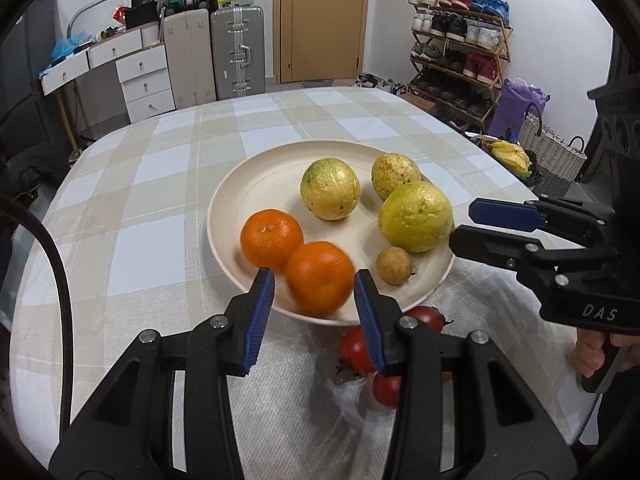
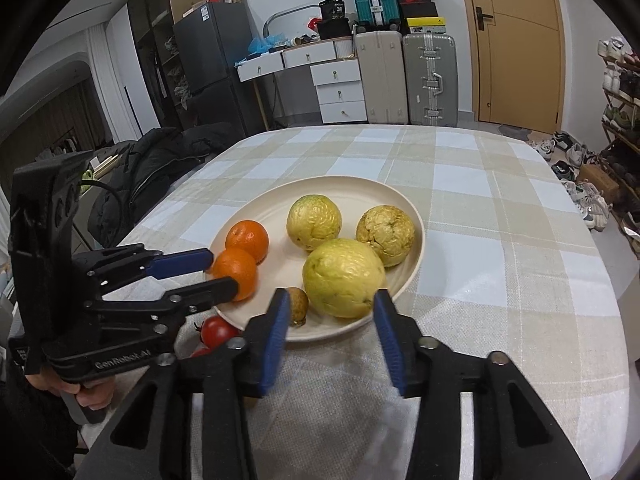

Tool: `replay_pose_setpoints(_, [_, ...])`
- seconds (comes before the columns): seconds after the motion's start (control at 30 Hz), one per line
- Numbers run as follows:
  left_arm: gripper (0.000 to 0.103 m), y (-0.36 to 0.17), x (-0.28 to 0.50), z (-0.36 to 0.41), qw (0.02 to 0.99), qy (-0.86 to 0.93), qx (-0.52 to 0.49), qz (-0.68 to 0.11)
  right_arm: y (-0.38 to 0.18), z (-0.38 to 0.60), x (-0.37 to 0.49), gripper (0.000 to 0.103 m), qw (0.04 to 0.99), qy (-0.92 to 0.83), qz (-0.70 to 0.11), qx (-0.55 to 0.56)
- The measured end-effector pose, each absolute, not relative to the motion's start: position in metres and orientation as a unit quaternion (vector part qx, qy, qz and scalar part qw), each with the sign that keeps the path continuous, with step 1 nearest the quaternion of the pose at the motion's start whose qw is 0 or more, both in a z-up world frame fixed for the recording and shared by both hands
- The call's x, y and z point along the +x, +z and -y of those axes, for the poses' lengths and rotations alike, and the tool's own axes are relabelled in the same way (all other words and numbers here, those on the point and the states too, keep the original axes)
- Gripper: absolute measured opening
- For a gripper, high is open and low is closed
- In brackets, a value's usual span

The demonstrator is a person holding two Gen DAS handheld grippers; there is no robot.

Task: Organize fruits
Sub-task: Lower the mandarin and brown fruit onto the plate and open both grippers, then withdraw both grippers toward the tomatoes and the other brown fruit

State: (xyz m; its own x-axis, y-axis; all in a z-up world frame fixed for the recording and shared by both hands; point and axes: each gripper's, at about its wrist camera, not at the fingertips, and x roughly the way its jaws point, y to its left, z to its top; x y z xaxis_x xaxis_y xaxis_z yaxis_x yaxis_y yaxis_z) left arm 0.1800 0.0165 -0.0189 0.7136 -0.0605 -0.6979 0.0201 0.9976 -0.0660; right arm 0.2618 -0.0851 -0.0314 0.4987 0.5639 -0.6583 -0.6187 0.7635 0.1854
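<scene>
A cream plate (image 1: 248,184) (image 2: 412,272) on the checked tablecloth holds two oranges, three yellow-green guavas and a small brown fruit (image 1: 394,266) (image 2: 298,304). My left gripper (image 1: 314,286) (image 2: 212,270) is open, its blue pads on either side of the near orange (image 1: 320,276) (image 2: 236,272), which looks blurred. The far orange (image 1: 272,239) (image 2: 247,239) touches it. My right gripper (image 2: 330,308) (image 1: 460,226) is open, just before the nearest large guava (image 2: 343,278) (image 1: 416,216). Red tomatoes (image 1: 354,350) (image 2: 218,330) lie on the cloth by the plate's near rim.
Two more guavas (image 1: 330,189) (image 2: 385,234) sit at the plate's back. The table edge (image 1: 520,184) drops off on the right toward a shoe rack (image 1: 460,48) and bags. Drawers and suitcases (image 2: 430,80) stand behind the table.
</scene>
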Motion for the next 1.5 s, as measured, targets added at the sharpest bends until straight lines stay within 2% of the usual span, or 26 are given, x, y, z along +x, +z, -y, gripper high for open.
replay_pose_setpoints(0.03, [0.055, -0.017, 0.176, -0.018, 0.927, -0.018, -0.029, -0.375, -0.031, 0.087, 0.261, 0.053, 0.865, 0.341, -0.366, -0.036])
replay_pose_setpoints(0.07, [0.061, -0.014, 0.172, -0.019, 0.928, -0.014, -0.031, -0.371, -0.031, 0.088, 0.26, 0.059, 0.867, 0.336, -0.366, -0.035])
replay_pose_setpoints(0.1, [0.071, -0.011, 0.167, -0.02, 0.931, -0.007, -0.035, -0.364, -0.03, 0.089, 0.259, 0.069, 0.869, 0.334, -0.365, -0.036])
replay_pose_setpoints(0.13, [0.078, -0.008, 0.161, -0.023, 0.934, -0.002, -0.041, -0.355, -0.029, 0.09, 0.257, 0.073, 0.871, 0.332, -0.362, -0.037])
replay_pose_setpoints(0.3, [0.082, 0.002, 0.14, -0.027, 0.938, 0.004, -0.048, -0.344, -0.024, 0.09, 0.249, 0.09, 0.876, 0.328, -0.351, -0.045])
replay_pose_setpoints(0.33, [0.085, 0.003, 0.137, -0.028, 0.938, 0.006, -0.047, -0.343, -0.024, 0.089, 0.248, 0.091, 0.876, 0.327, -0.35, -0.047])
replay_pose_setpoints(0.4, [0.091, 0.007, 0.129, -0.028, 0.94, 0.01, -0.046, -0.339, -0.025, 0.088, 0.246, 0.1, 0.876, 0.326, -0.352, -0.053])
replay_pose_setpoints(0.43, [0.097, 0.008, 0.125, -0.027, 0.941, 0.01, -0.047, -0.336, -0.025, 0.087, 0.245, 0.102, 0.875, 0.326, -0.354, -0.056])
replay_pose_setpoints(0.5, [0.102, 0.009, 0.116, -0.025, 0.943, 0.012, -0.043, -0.331, -0.027, 0.085, 0.242, 0.103, 0.873, 0.325, -0.357, -0.069])
replay_pose_setpoints(1.5, [0.102, -0.004, 0.114, -0.039, 0.933, 0.032, -0.053, -0.353, -0.048, 0.063, 0.226, 0.103, 0.843, 0.339, -0.394, -0.141])
